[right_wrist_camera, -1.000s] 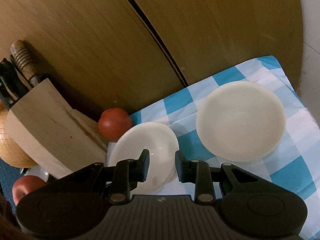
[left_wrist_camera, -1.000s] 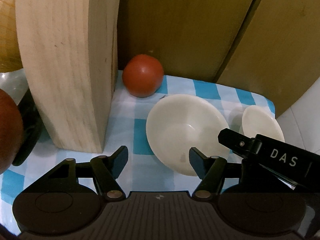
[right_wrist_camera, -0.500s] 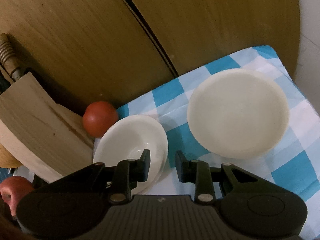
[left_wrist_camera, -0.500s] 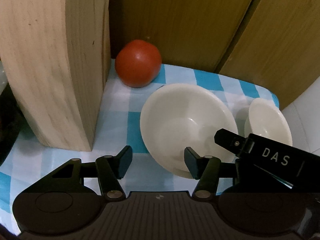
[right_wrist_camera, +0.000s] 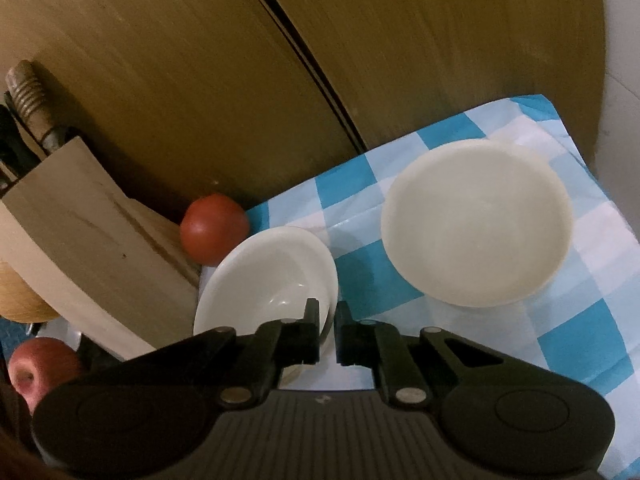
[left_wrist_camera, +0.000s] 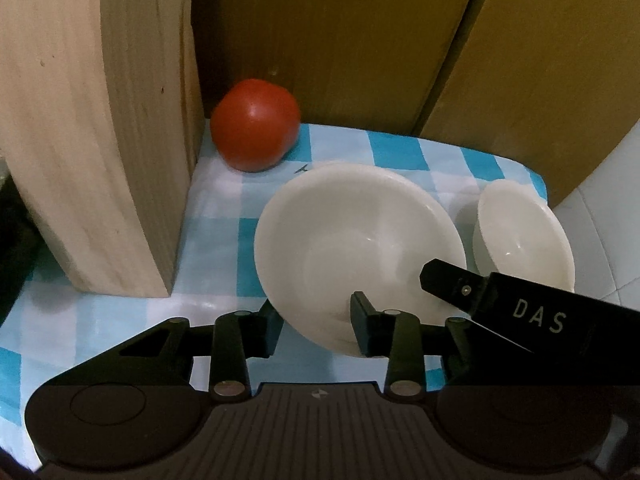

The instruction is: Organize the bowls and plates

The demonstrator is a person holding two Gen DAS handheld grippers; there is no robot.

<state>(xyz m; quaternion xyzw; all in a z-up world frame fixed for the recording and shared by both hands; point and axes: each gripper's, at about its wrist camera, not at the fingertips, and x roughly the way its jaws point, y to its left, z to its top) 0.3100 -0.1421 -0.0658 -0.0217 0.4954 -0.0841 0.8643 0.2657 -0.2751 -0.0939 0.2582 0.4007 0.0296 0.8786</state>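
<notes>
A shallow white dish (left_wrist_camera: 360, 248) is tilted above the blue-checked cloth (left_wrist_camera: 216, 236). It also shows in the right wrist view (right_wrist_camera: 268, 280). My right gripper (right_wrist_camera: 328, 332) is shut on the dish's near rim. Its finger (left_wrist_camera: 452, 280) reaches over the dish in the left wrist view. My left gripper (left_wrist_camera: 316, 324) is open, with its jaws either side of the dish's near edge. A second white bowl (left_wrist_camera: 524, 236) sits to the right; it also shows in the right wrist view (right_wrist_camera: 476, 220).
A wooden knife block (left_wrist_camera: 96, 128) stands at the left, with knife handles (right_wrist_camera: 32, 104) in it. A tomato (left_wrist_camera: 256, 124) lies against the wooden back panels (left_wrist_camera: 340, 40). An apple (right_wrist_camera: 36, 368) lies at the far left. The cloth ends at a white counter (left_wrist_camera: 600, 240) on the right.
My right gripper has closed on the dish's rim and tipped the dish up. My left gripper has moved in toward the dish and narrowed a little.
</notes>
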